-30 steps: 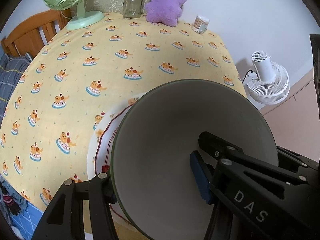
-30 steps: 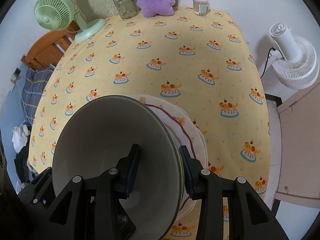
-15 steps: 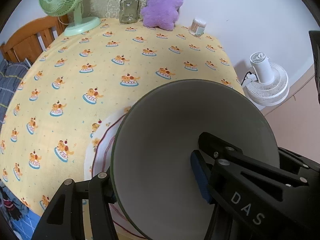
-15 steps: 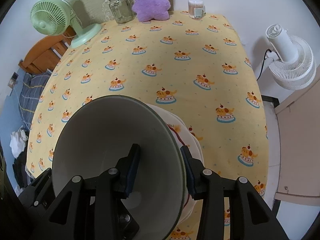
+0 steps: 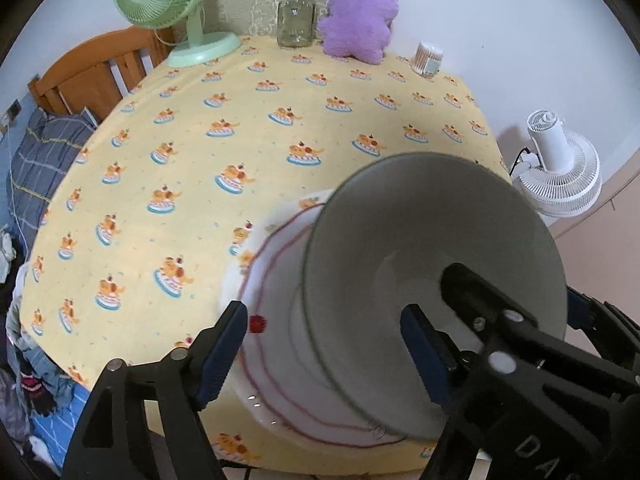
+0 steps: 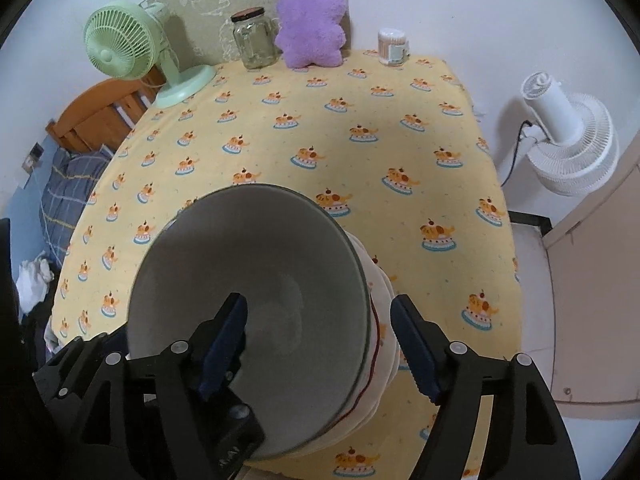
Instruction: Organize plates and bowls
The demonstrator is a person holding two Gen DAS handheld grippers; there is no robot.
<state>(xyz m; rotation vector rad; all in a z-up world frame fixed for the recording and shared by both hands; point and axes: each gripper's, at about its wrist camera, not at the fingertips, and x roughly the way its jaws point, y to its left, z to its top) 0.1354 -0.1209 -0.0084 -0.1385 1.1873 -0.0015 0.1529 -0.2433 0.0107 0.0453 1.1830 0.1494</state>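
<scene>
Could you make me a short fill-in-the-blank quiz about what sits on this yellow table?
1. The big grey bowl sits on a stack of white ____ with red rim lines.
2. The clear glass jar stands between the green desk fan and the ____ plush toy.
3. The left gripper and right gripper have ____ jaws around the bowl's rim.

Missing words: plates; purple; open

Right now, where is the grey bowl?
In both wrist views the grey bowl sits on the red-rimmed plates at the table's near edge, between the opening jaws of both grippers.
</scene>
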